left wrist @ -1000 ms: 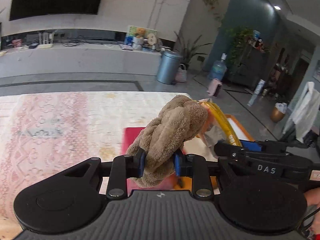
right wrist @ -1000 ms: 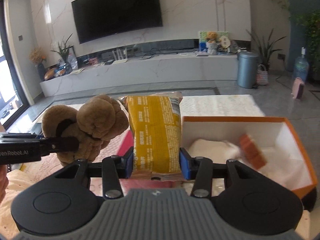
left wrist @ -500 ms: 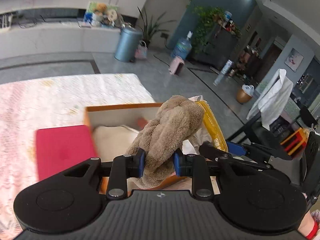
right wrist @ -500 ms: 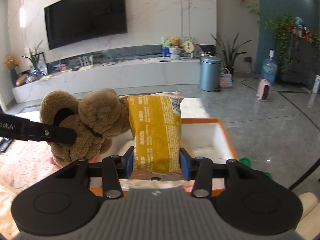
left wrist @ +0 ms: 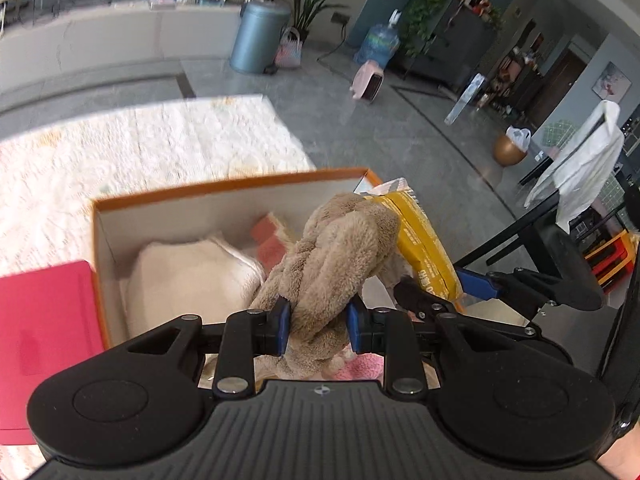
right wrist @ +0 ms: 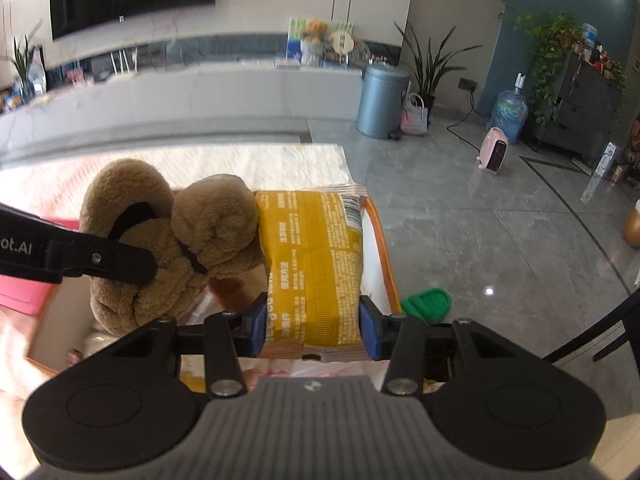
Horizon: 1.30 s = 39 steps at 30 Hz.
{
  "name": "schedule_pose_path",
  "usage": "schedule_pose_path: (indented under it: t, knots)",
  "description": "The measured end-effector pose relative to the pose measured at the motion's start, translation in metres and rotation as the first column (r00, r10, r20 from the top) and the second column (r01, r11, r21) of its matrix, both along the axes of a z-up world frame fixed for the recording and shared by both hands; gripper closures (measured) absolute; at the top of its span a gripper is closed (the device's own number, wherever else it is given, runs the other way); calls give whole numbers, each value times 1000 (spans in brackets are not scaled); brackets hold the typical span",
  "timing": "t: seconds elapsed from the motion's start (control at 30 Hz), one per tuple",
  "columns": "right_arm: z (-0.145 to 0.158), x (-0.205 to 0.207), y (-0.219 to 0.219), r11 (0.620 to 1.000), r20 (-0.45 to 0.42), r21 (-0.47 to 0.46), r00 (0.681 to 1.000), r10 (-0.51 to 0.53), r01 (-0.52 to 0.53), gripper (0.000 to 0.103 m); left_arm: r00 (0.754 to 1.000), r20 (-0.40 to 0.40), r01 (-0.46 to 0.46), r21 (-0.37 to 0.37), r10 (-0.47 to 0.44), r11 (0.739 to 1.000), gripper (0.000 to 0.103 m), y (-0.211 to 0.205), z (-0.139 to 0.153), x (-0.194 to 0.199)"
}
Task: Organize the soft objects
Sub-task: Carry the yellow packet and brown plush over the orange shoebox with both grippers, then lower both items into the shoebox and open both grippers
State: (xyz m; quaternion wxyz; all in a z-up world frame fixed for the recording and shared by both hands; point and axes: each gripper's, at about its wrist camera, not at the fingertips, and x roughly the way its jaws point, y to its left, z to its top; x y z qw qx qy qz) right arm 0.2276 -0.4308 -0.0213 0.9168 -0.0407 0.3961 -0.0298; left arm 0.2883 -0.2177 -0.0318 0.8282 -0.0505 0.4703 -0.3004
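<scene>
- My left gripper [left wrist: 316,326]: jaws narrow, both blue pads pressed into the brown plush toy [left wrist: 336,256], which bulges above them.
- My right gripper [right wrist: 312,330]: jaws at about half width, clamped on the base of the yellow snack packet [right wrist: 314,256]; the packet stands upright between the pads.
- Relation of the 2 loads: toy and packet touch side by side, the packet on the toy's right.
- Change over the last second: both grippers have swung from above the red mat [left wrist: 44,320] and rug [left wrist: 160,148] to above the orange box [left wrist: 224,192], and now tilt more steeply down into it.
- Position now: the toy hangs over the box's middle; the packet sits over its right edge, near the far right corner.
- Box contents: a cream cushion [left wrist: 188,276] along the left wall and a small pink-orange block [left wrist: 268,236] towards the far wall.
- Meaning for the task, as I judge it: carrying is nearly done; lowering and release remain.
</scene>
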Motion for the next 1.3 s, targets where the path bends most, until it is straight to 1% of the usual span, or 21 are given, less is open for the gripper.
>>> schedule_pose_path:
  t: [0.2,0.3,0.43,0.53,0.63,0.77,0.8,0.83,0.87,0.9,0.93,0.97,1.0,1.07,1.13,1.3]
  knots:
    - [-27,18,-8,999,-76,-36,997,20,-23,58,999,-41,19,41,-18,999,72,-12,-21,11]
    - [-37,26,-11,999,-102,-47,994,23,-28,58,997,-73,24,29,-22,999,71,-13,-29,16]
    - [-47,35,-9,998,-137,-57,990,26,-34,57,995,-96,35,29,-32,999,71,-14,-38,19]
    - [-52,39,-8,998,-159,-57,987,25,-35,57,991,-133,33,17,-31,999,71,-11,-47,20]
    - [-56,41,-5,997,-176,-63,984,25,-37,57,990,-137,43,14,-40,999,70,-8,-50,16]
    - [-56,40,-1,996,-188,-75,982,34,-49,56,990,-133,57,16,-55,998,66,-7,-44,14]
    - [-54,39,1,995,-187,-80,982,40,-55,55,989,-139,52,12,-49,999,64,-6,-42,15]
    - [-52,37,3,994,-184,-88,982,47,-64,52,989,-144,47,6,-46,999,59,-6,-40,15]
    - [-50,35,6,991,-174,-108,983,55,-75,49,988,-146,43,-2,-43,999,51,-4,-38,14]
    - [-47,35,9,988,-164,-131,984,64,-86,43,989,-144,39,-11,-40,999,46,-2,-36,13]
    - [-43,33,11,984,-153,-151,986,72,-96,38,990,-137,35,-19,-37,999,38,-1,-33,12]
    - [-39,31,14,980,-143,-167,987,81,-104,37,992,-124,31,-23,-34,999,35,1,-29,10]
    - [-34,29,15,978,-137,-176,987,87,-110,36,994,-109,29,-29,-32,999,34,2,-24,9]
    - [-26,26,17,975,-128,-188,987,93,-116,34,996,-84,26,-44,-30,999,27,7,-14,5]
    - [-19,22,19,973,-117,-198,989,92,-114,30,998,-62,21,-56,-24,998,24,13,-4,1]
    - [5,6,22,975,-80,-200,993,81,-96,30,1000,7,10,-69,-9,998,21,25,25,-12]
